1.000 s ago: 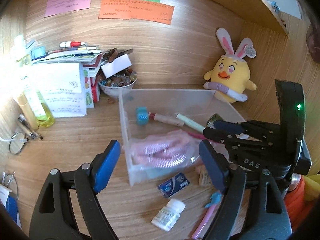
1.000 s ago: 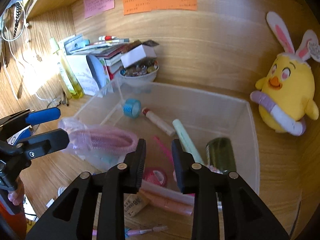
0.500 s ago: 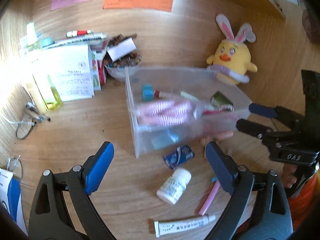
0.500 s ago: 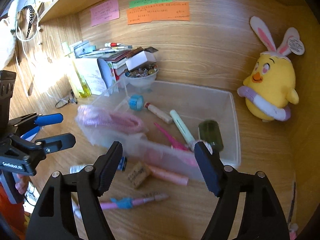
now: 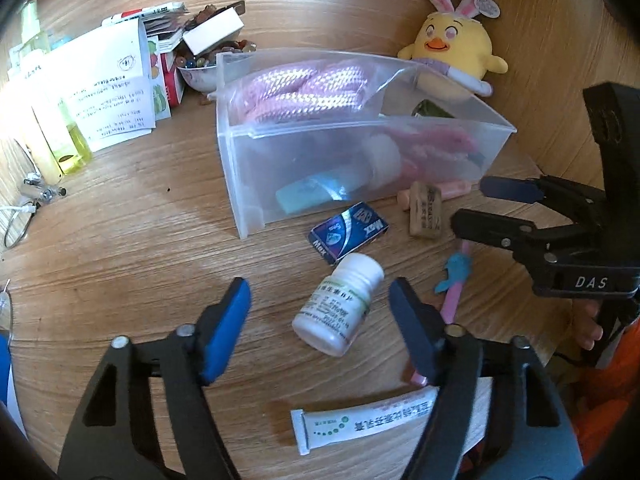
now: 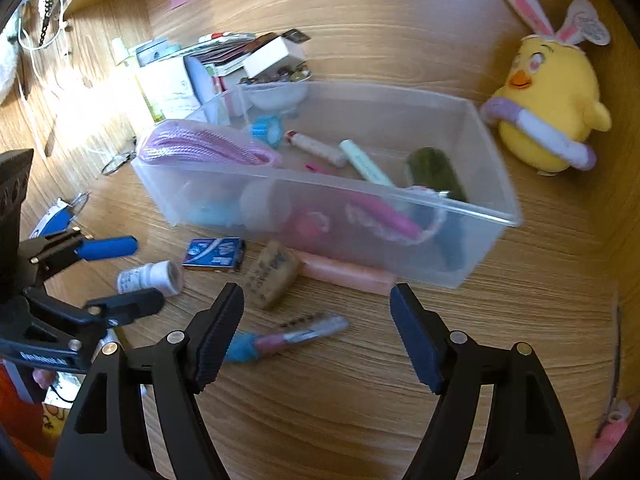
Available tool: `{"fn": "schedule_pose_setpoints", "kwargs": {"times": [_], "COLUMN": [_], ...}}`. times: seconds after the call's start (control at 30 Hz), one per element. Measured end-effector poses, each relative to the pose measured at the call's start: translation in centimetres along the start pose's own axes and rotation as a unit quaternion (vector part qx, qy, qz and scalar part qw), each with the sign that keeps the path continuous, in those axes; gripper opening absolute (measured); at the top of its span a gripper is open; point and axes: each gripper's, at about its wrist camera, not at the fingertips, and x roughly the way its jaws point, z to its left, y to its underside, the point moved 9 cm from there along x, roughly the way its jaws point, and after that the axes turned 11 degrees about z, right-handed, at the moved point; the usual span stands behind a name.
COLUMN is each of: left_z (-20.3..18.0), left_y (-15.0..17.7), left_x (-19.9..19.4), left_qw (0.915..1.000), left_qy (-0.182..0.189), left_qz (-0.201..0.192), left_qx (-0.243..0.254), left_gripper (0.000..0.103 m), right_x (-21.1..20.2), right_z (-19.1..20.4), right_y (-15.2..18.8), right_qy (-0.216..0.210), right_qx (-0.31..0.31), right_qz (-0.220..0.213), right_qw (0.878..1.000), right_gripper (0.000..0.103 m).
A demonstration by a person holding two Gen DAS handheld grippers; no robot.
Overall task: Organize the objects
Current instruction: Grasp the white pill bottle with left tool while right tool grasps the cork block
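- Reaching toward a white pill bottle (image 5: pixel 338 304), the left gripper (image 5: pixel 320 328) is hanging just above the desk (image 5: pixel 120 240) with its blue-padded jaws spread wide and holding nothing.
- Lying on its side, the bottle is sitting between the two open jaws, a little nearer the right-hand one, with its cap pointing toward the clear plastic bin (image 5: pixel 256 168).
- Judging from the scene, the step in hand is picking up this bottle to drop it into the bin; the jaws should be closing across the round body, not the cap, so it is not rolling away.
- Sitting just in front of the bin are a blue packet (image 5: pixel 348 232), a tan eraser (image 5: pixel 426 214) and a pink pen (image 5: pixel 454 294); a white ointment tube (image 5: pixel 360 424) is lying farther from the bin, under the gripper.
- Hovering near the bin's front wall, the right gripper (image 6: pixel 316 340) is also wide open and empty, with the pink pen lying just beyond its jaws.
- Filling the bin already are a pink rope (image 5: pixel 304 92), markers and other small items.
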Motion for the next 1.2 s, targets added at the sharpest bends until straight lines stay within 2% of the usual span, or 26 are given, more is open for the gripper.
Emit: {"fn": "schedule_pose_setpoints", "kwargs": {"times": [0.1,0.17,0.27,0.33,0.47,0.73,0.8,0.87,1.03,1.13,1.2], "left_z": [0.3,0.4,0.5,0.6,1.1,2.8,3.1,3.4,3.9,4.1,4.2], "left_y": [0.1,0.1,0.3,0.5,0.6,-0.4,-0.8,-1.3,-2.9,-3.8,-4.6], "left_x": [0.1,0.1,0.2,0.1,-0.4,-3.1,-4.0,-4.9,-7.7,-9.1,-9.7], "left_qw": [1.0000,0.9998,0.9996,0.9997,0.9997,0.9977,0.9965,0.9952,0.9901,0.9868,0.9850], "left_qy": [0.007,0.018,0.026,0.023,0.016,0.010,0.009,0.010,0.010,0.010,0.012], "left_qz": [-0.001,-0.001,-0.001,-0.005,-0.015,-0.052,-0.066,-0.080,-0.124,-0.146,-0.157], "left_qx": [-0.003,-0.006,-0.006,-0.007,-0.013,-0.043,-0.050,-0.056,-0.065,-0.069,-0.072], "left_gripper": [0.050,0.038,0.029,0.029,0.029,0.029,0.029,0.029,0.029,0.029,0.029], "right_x": [1.4,2.1,2.6,2.8,2.9,1.7,0.7,-0.3,-2.6,-2.2,-1.5], "right_z": [1.0,1.6,2.2,2.4,2.3,2.5,2.8,3.1,3.3,3.2,3.2], "right_y": [-0.2,-0.3,-0.4,-0.4,-0.4,-0.1,-0.5,-1.0,-2.2,-2.2,-1.8], "right_qy": [-0.019,-0.030,-0.045,-0.039,-0.020,-0.021,-0.023,-0.027,-0.025,-0.017,-0.032], "right_qx": [0.002,0.003,0.008,0.009,0.005,0.002,-0.003,-0.009,-0.019,-0.025,-0.020], "right_qz": [0.017,0.027,0.034,0.035,0.035,0.015,0.000,-0.013,-0.044,-0.038,-0.020], "right_qw": [1.000,0.999,0.998,0.999,0.999,1.000,1.000,1.000,0.999,0.999,0.999], "right_gripper": [0.072,0.062,0.060,0.056,0.031,0.028,0.025,0.012,0.011,0.012,0.012]}}
